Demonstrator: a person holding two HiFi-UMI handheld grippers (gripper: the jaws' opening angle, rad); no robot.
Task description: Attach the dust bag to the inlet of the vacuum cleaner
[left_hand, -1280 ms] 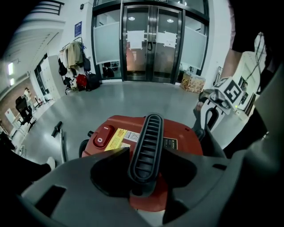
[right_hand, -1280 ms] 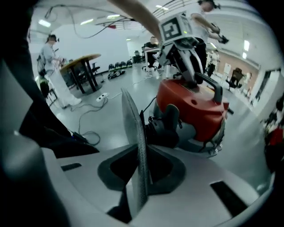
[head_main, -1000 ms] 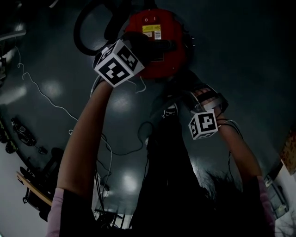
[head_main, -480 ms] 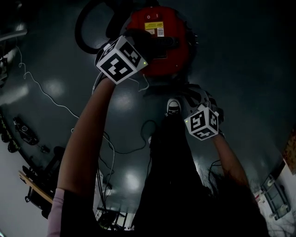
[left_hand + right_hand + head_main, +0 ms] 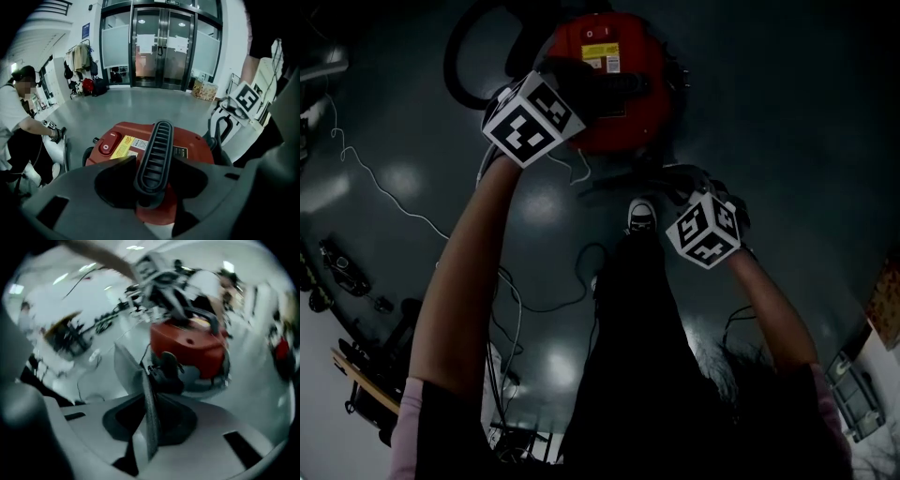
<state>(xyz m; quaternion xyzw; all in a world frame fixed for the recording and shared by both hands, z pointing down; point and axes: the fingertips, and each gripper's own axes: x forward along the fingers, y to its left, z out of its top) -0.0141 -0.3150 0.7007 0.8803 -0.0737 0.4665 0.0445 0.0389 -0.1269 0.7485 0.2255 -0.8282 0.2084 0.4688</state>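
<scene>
The red vacuum cleaner stands on the dark floor at the top of the head view. My left gripper reaches down onto its top; in the left gripper view the jaws are shut on the black ribbed handle. My right gripper hovers just below and right of the vacuum. Its jaws are opening, with the thin grey dust bag standing edge-on between them and still gripped. This view is blurred.
The black hose loops at the vacuum's left. A white cable trails across the floor, and a shoe sits beside my right gripper. A crouching person is at the left, with glass doors beyond.
My right gripper has rolled, turning its marker cube, and shifted slightly left toward the vacuum. The left gripper stays on the handle.
</scene>
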